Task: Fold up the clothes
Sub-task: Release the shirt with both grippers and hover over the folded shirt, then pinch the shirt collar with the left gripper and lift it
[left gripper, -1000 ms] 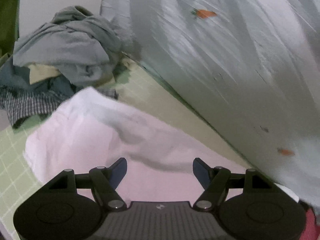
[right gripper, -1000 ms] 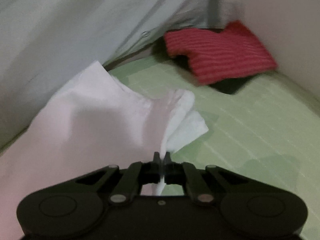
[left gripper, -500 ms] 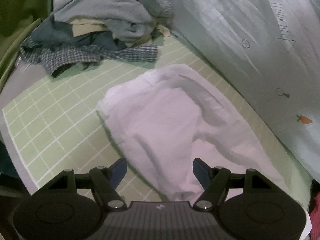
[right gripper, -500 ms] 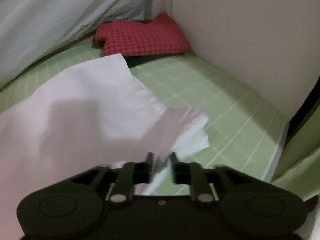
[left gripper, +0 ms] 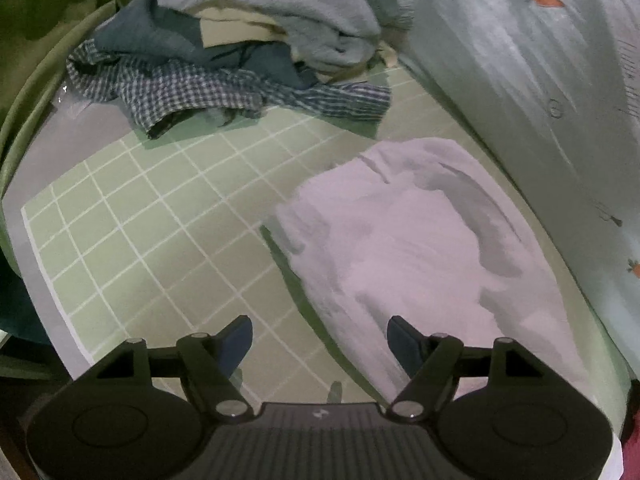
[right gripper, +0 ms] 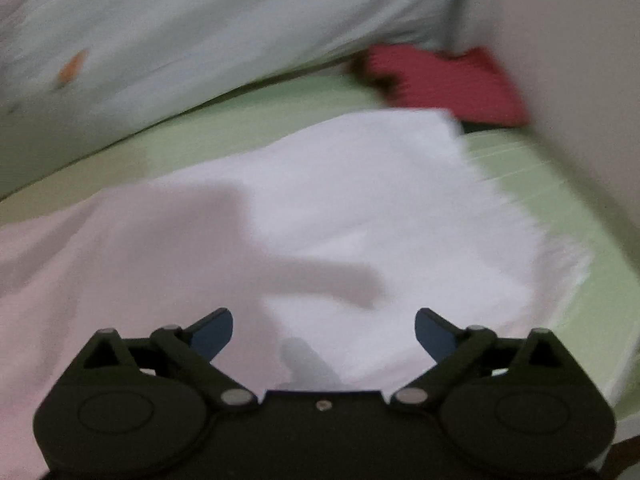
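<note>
Both my left gripper (left gripper: 320,340) and right gripper (right gripper: 324,330) gape wide, holding nothing; the white garment (left gripper: 420,248) looks light, limp, probably best pinched at a hem corner.

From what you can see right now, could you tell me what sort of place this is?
Probably a bedroom, with clothes being folded on a bed. A green checked sheet covers the surface, a pale carrot-print quilt is bunched along one side, and a pile of unfolded clothes waits beyond the white garment.

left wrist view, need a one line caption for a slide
Open left gripper above the white garment lying on the green grid mat, with a pile of unfolded clothes behind.
</note>
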A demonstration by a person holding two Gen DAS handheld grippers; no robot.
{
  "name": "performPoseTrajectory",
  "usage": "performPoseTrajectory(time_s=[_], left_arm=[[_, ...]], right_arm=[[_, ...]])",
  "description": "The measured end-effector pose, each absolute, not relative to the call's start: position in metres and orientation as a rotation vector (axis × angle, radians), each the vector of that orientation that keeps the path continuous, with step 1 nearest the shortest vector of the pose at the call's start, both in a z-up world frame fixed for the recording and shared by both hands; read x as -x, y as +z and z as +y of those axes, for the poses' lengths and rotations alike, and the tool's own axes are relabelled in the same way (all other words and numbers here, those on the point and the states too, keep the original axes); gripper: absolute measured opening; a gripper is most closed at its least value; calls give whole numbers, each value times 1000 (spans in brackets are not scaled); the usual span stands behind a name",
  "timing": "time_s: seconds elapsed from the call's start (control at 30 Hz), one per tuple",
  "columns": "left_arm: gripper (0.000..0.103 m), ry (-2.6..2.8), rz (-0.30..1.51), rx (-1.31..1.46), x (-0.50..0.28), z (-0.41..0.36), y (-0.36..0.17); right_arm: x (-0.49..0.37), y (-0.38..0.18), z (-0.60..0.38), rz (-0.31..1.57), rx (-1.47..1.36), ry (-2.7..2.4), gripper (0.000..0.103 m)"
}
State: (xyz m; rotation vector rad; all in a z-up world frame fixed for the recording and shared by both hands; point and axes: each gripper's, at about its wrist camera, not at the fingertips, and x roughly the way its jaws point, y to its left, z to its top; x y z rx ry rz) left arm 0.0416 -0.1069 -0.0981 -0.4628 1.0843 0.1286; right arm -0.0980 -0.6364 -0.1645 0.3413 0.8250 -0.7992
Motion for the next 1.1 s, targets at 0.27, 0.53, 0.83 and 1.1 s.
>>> performPoseTrajectory(time_s=[0.27, 0.53, 0.83, 1.1], left_arm=[[77, 43, 1160, 526, -91, -79, -133], [85, -52, 1228, 568, -127, -78, -165], [24, -111, 1157, 526, -142, -67, -157], [19, -105, 1042, 421, -140, -58, -134]], right_arm=[[47, -183, -556, 932, -300, -675, 100], [33, -171, -536, 946, -326, -773, 100], [42, -161, -517, 942, -331, -879, 100], [58, -185, -515, 1025, -335, -854, 100]])
